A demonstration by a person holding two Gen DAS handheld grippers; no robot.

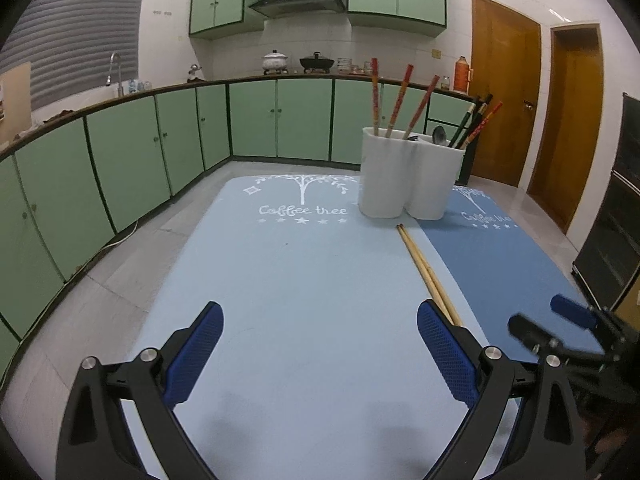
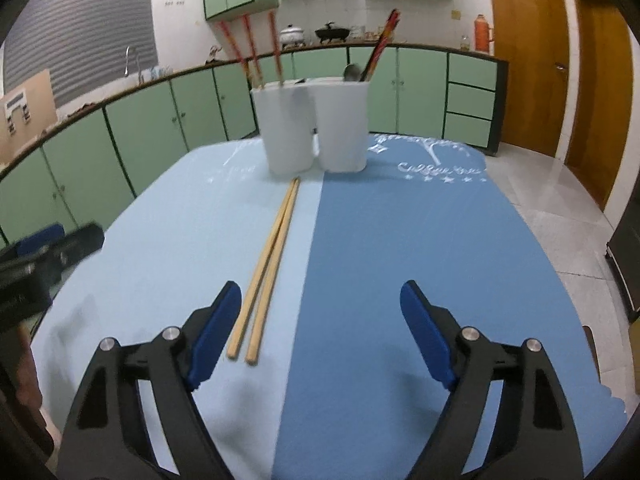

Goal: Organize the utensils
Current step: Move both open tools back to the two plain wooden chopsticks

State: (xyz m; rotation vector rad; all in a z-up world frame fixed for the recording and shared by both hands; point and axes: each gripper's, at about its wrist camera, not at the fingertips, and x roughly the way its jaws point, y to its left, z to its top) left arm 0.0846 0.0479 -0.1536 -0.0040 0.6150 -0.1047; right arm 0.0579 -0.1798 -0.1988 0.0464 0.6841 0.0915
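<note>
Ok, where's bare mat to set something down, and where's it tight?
Free: the light blue mat left of the wooden chopsticks, and the dark blue mat to their right, up to the table edge. Crowded: the far middle, where the white holder stands with the chopstick tips just short of it. Both the left claw and right claw are open, empty.

A home kitchen: green cabinets (image 1: 248,120) line a long counter with a sink tap (image 1: 114,66), pots (image 1: 275,60) on a stove, and a range hood (image 1: 298,2) above
</note>
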